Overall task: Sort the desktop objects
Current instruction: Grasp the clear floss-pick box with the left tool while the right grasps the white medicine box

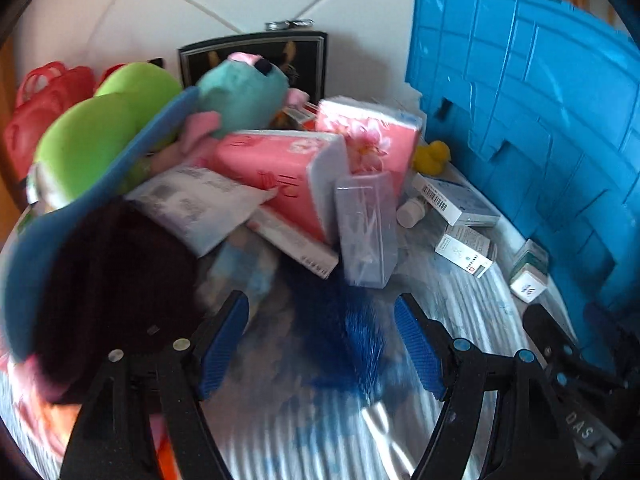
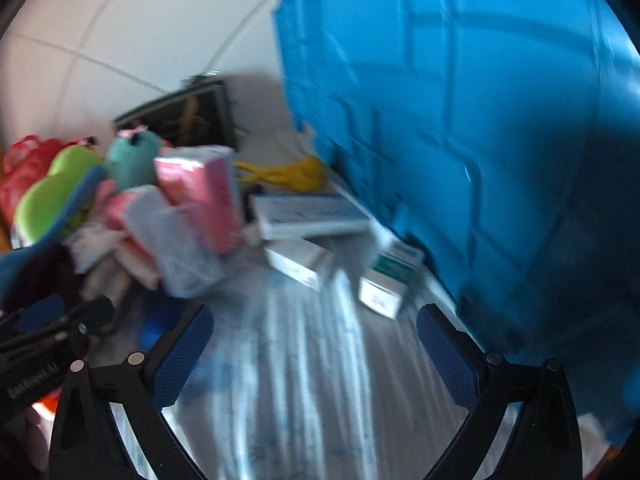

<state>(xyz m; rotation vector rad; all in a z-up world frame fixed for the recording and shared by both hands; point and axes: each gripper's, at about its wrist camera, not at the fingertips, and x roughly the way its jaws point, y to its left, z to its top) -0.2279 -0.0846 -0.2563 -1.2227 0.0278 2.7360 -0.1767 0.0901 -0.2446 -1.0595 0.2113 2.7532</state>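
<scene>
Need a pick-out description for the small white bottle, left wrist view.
Start at the big blue crate standing on the right. At its foot lie several white medicine boxes; the small white bottle lies on its side just left of them, below the yellow toy. It is the only round thing among flat cartons.

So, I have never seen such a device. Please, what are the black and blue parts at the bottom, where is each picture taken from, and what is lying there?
A person holds one grasping tool in each hand, with a camera on each looking along its two blue-padded fingers. One picture is from the left tool, the other from the right tool. Both stand open and hold nothing. Ahead lie soft toys, pink tissue packs, small medicine boxes and a big blue crate on a striped cloth. The pictures are blurred.
</scene>
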